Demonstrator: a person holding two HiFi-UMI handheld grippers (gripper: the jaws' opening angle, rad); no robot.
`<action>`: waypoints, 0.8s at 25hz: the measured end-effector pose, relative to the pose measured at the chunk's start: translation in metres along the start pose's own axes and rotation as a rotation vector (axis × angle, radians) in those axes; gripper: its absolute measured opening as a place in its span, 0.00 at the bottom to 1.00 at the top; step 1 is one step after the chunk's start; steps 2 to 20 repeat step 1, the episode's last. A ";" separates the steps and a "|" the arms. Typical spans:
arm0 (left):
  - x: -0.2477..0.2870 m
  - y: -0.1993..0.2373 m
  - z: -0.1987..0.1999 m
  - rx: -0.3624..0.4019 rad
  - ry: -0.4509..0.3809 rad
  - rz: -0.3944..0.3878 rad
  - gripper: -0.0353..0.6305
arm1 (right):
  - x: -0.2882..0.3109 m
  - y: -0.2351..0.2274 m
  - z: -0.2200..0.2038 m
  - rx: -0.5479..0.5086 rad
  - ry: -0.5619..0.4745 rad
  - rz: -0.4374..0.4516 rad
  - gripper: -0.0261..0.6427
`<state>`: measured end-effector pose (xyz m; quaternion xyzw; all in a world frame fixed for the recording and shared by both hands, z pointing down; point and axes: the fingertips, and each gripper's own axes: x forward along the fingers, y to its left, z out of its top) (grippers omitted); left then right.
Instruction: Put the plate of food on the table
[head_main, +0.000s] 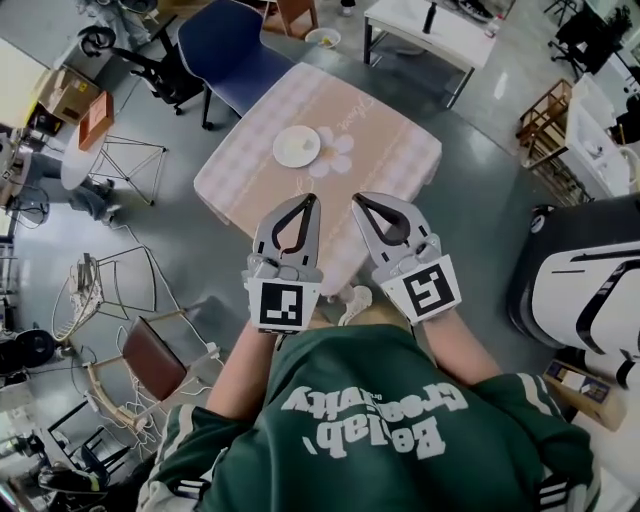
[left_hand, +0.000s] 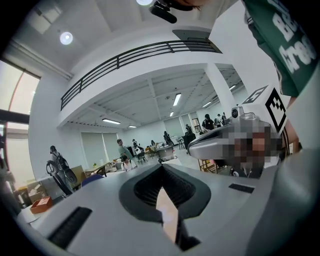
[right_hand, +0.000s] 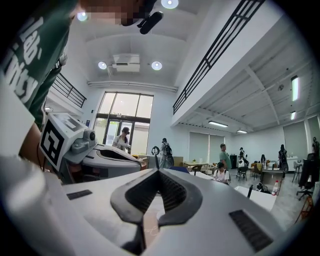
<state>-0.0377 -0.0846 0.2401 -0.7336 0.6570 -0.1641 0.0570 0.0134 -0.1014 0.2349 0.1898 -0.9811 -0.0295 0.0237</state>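
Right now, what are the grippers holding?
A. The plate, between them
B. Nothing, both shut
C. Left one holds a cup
B: the left gripper and the right gripper are shut and empty, and the plate lies on the table.

We see a round white plate (head_main: 297, 147) lying flat on the table (head_main: 400, 150), near the middle and a little toward the left in the head view. Whatever it carries looks pale, and we cannot make it out. The table is square, turned cornerwise to us, and covered by a pink checked cloth (head_main: 240, 185). The plate's right edge overlaps a white flower print (head_main: 338, 157) on that cloth.
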 end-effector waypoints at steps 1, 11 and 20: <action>-0.001 -0.002 0.000 0.004 -0.002 -0.002 0.07 | -0.001 0.000 0.000 0.003 -0.003 0.001 0.06; -0.001 -0.002 0.000 0.004 -0.002 -0.002 0.07 | -0.001 0.000 0.000 0.003 -0.003 0.001 0.06; -0.001 -0.002 0.000 0.004 -0.002 -0.002 0.07 | -0.001 0.000 0.000 0.003 -0.003 0.001 0.06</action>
